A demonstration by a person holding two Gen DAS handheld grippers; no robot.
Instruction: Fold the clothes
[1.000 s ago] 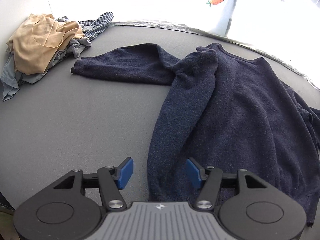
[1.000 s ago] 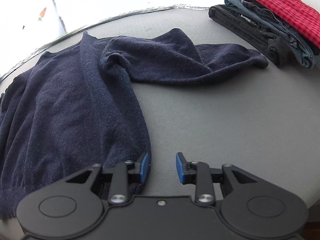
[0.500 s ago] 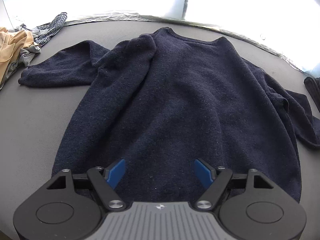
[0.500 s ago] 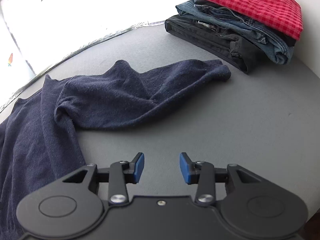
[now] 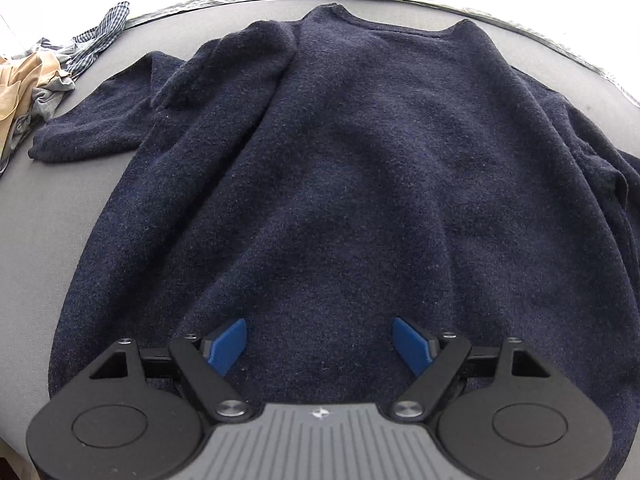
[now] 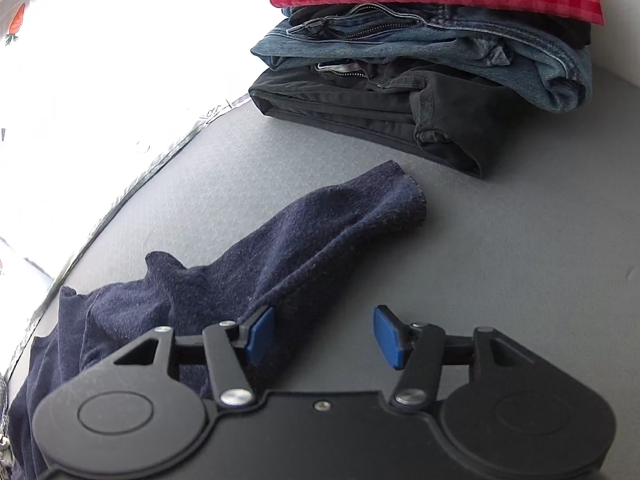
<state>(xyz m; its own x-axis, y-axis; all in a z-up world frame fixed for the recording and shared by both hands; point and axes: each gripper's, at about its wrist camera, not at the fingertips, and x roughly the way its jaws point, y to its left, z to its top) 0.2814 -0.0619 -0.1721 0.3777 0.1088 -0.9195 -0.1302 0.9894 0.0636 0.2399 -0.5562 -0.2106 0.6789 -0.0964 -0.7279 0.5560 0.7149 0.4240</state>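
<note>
Left wrist view shows the navy sweater [image 5: 360,168] lying flat on the grey worktop [image 5: 60,200], body spread, one sleeve out toward the heap of unfolded clothes [image 5: 36,80]. The left tongs [image 5: 320,346] hang over its hem, jaws just widened, nothing gripped. The right tongs [image 6: 322,338], also just opening and empty, sit beside the other sleeve [image 6: 320,232], near the folded stack [image 6: 432,60]. Folding looks about to begin: likely the right tongs must pinch that sleeve and bring it across the body. No readable writing or brand appears.
</note>
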